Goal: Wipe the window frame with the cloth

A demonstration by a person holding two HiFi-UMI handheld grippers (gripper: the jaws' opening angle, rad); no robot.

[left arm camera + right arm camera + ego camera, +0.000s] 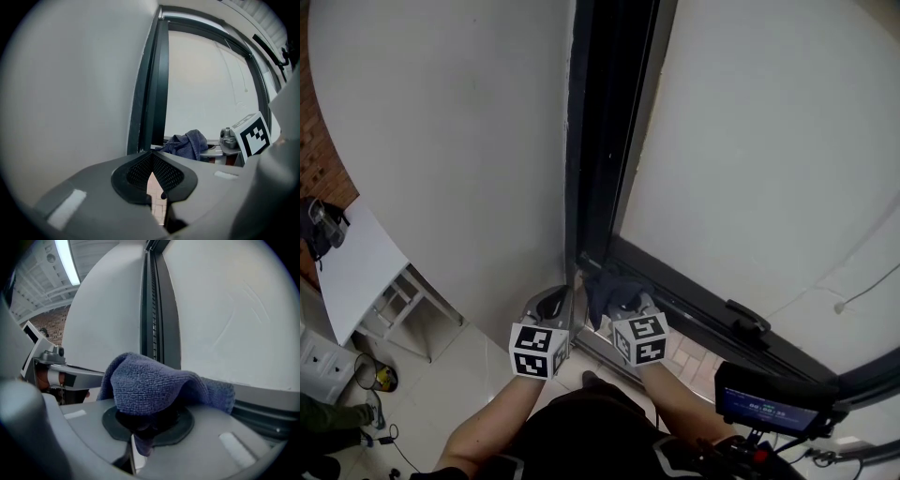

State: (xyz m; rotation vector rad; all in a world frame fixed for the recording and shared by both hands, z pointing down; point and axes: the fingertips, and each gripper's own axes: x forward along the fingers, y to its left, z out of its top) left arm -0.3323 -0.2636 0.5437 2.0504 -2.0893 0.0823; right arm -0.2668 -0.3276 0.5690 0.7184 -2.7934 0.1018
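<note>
head view: the dark blue terry cloth (pixel 607 289) sits at the bottom corner of the black metal window frame (pixel 602 141), carried by the right gripper (pixel 617 298), with the left gripper (pixel 555 302) just beside it. left gripper view: its jaws are pressed together on nothing, so it could not quickly catch a slipping cloth. right gripper view: the jaws pinch only one fold, so dragging along the frame's grooved track might snag the cloth and tug it loose.

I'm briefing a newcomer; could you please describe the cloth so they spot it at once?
Find the dark window frame beside the white wall. At its bottom corner, the right gripper is shut on the cloth. It is the only soft, blue-grey thing there.
</note>
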